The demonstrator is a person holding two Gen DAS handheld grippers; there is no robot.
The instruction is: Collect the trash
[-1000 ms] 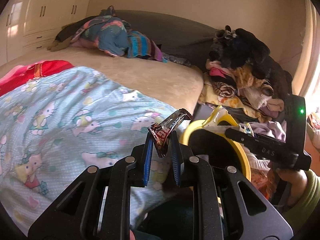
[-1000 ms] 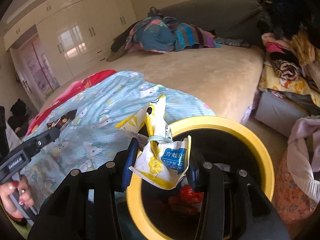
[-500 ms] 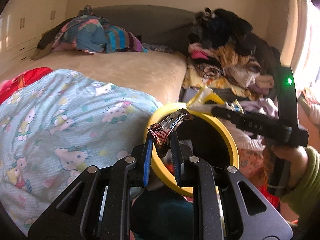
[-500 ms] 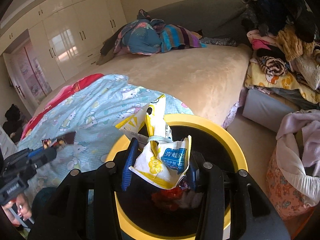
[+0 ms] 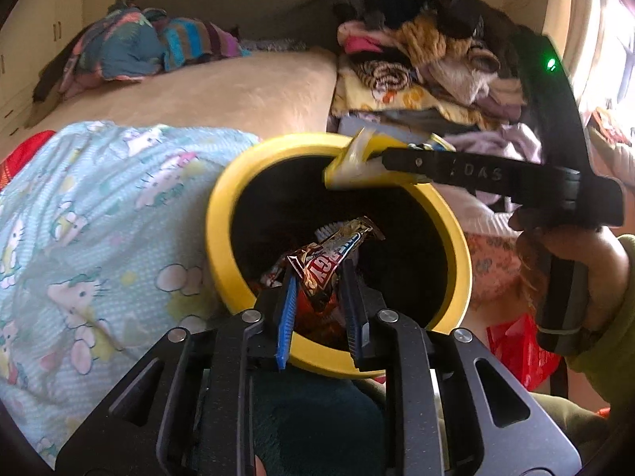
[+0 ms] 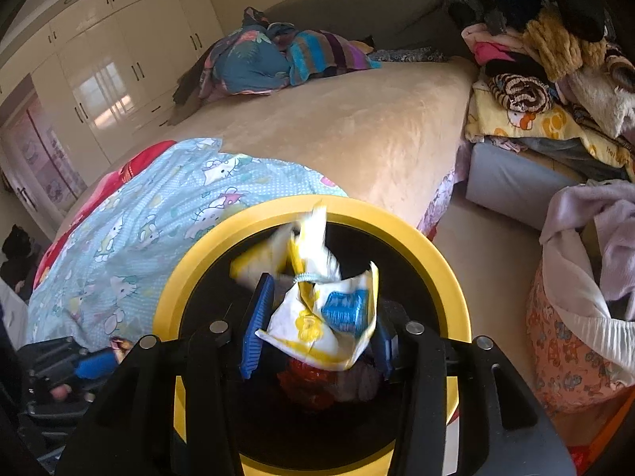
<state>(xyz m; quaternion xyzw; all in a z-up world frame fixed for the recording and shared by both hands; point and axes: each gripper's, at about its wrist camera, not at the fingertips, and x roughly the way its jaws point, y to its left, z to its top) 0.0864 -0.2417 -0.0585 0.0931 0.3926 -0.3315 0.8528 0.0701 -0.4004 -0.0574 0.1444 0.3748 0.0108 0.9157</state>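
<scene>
Both grippers sit over the yellow bin [image 5: 222,238] to drop trash in; left gripper [image 5: 319,289] jaws opening around the candy wrapper [image 5: 329,261]; right gripper [image 6: 317,325], at the bin's 1 o'clock, jaws opening around the yellow-white pouch [image 6: 321,313].

The bin [image 6: 432,261], low in the frame, looked like smooth plastic, its yellow rim matt and its inside black. The candy wrapper [image 5: 331,256] at centre was glossy, crinkled foil; the yellow-and-white packet [image 6: 325,309] was creased, shiny film. The blue finger pads [image 5: 287,309] appeared ribbed and rubbery, on matt black plastic bodies. The bedspread [image 6: 357,131] looked like soft, velvety cloth, and the wardrobe doors [image 6: 119,63] at upper left were glossy.
</scene>
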